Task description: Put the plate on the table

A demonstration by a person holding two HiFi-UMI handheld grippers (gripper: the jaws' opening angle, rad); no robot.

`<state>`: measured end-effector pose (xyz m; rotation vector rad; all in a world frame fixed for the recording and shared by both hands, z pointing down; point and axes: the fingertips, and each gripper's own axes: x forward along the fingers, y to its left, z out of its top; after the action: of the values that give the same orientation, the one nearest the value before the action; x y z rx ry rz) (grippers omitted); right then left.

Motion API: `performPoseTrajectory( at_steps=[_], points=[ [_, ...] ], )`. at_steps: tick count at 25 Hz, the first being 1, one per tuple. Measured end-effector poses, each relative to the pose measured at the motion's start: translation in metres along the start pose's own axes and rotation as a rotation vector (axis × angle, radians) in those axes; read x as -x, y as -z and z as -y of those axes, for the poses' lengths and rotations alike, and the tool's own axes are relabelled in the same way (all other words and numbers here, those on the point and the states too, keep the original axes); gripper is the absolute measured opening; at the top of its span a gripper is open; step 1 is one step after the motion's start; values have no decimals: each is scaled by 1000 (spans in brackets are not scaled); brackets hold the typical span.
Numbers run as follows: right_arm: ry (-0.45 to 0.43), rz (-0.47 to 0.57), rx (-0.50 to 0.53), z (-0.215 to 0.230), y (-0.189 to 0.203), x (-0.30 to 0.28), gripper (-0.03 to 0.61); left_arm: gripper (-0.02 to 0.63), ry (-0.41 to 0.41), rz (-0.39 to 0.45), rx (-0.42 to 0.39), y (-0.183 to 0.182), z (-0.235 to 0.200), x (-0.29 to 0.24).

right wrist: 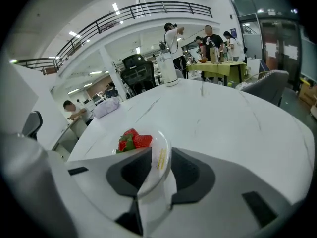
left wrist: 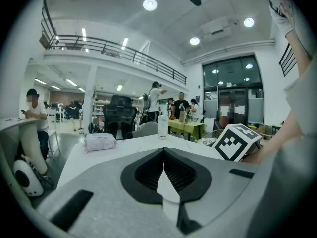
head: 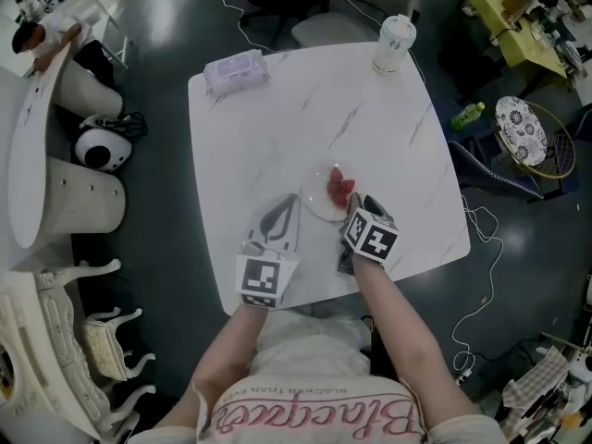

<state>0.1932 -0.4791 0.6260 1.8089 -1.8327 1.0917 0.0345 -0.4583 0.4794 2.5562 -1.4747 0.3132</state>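
Right gripper [head: 357, 207] on the plate rim, left gripper [head: 289, 206] empty

We note the right gripper's fingers [right wrist: 184, 168] clamped on the near rim of the clear plate [right wrist: 159, 144], with the rim wedged between them. The plate carries strawberries [right wrist: 132, 140] and lies over the near half of the white marbled desk [head: 277, 128]. It looks tilted in the right gripper view, and we cannot tell whether its base touches the desk. The left gripper lies just beside it on the left, its fingers [left wrist: 148, 175] pressed together with nothing between them. A wipes pack [head: 236, 70] sits at the far left corner and a lidded cup [head: 393, 43] at the far right corner, both well apart from the plate
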Motion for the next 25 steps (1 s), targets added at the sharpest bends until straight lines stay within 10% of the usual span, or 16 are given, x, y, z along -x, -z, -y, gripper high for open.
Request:
performPoseTrajectory(
  at_steps=[25],
  points=[
    [-281,438,263,-78,-65,209,61,5,125,72,-261,-46,65,55]
  ],
)
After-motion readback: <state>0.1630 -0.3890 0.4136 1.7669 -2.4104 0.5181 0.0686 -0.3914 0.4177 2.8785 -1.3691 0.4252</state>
